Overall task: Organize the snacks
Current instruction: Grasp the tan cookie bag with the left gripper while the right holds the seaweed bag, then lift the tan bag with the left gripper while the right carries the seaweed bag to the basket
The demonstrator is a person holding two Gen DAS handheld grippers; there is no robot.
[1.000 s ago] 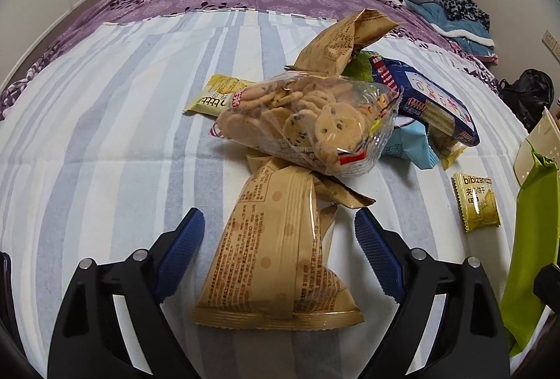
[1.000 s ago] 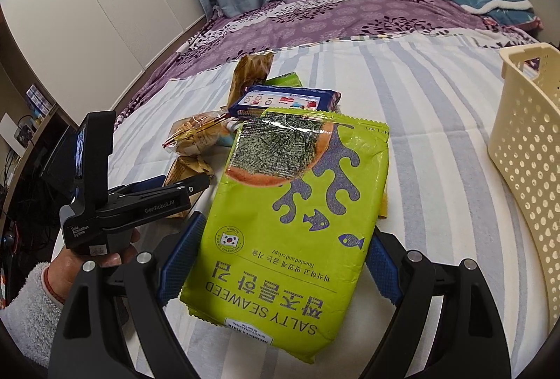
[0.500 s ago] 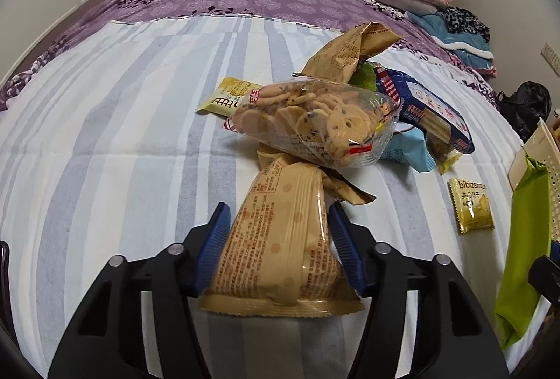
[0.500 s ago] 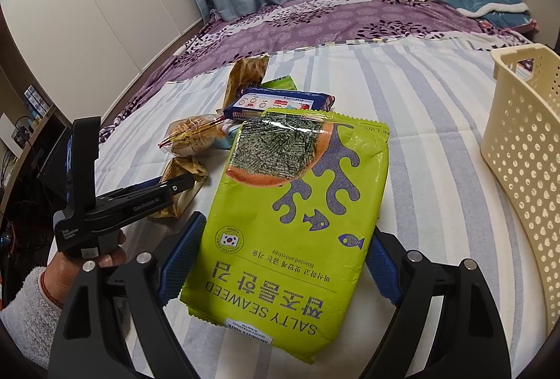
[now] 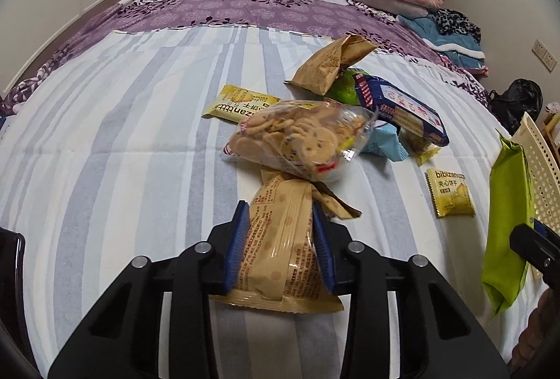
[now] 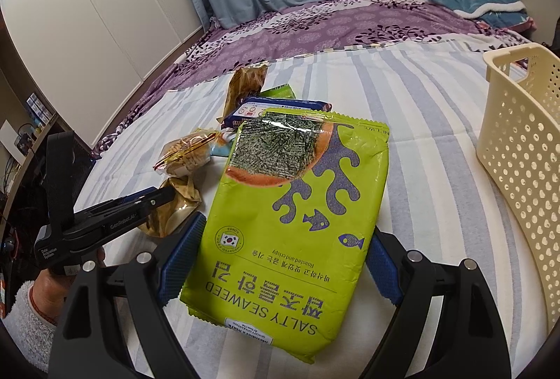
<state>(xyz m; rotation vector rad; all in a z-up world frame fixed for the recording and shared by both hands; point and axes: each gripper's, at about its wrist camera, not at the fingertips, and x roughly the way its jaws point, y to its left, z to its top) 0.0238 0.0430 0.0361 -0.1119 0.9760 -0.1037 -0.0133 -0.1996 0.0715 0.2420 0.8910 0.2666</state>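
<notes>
The left hand-held gripper (image 5: 281,247) has just been closing: 1 second ago its blue pads stood wide on either side of the tan biscuit packet (image 5: 280,249), and now both pads press its flanks, so the packet is gripped. That packet is therefore likely ready to be lifted out of the snack pile (image 5: 315,133) on the striped bed (image 5: 122,140). It sits at lower centre of the left wrist frame, its long axis running from the crimped bottom seal near the lower edge up toward the clear cookie bag (image 5: 301,139), whose edge overlaps the packet's far end.

The right hand-held gripper (image 6: 280,260) is unchanged: its pads hold the green seaweed pack (image 6: 290,221) by its 2 long edges. The pack fills the centre of the right wrist frame, long axis pointing up the frame, printed text upside down. The cream basket (image 6: 518,147) stands at the right edge, apart from the pack.
</notes>
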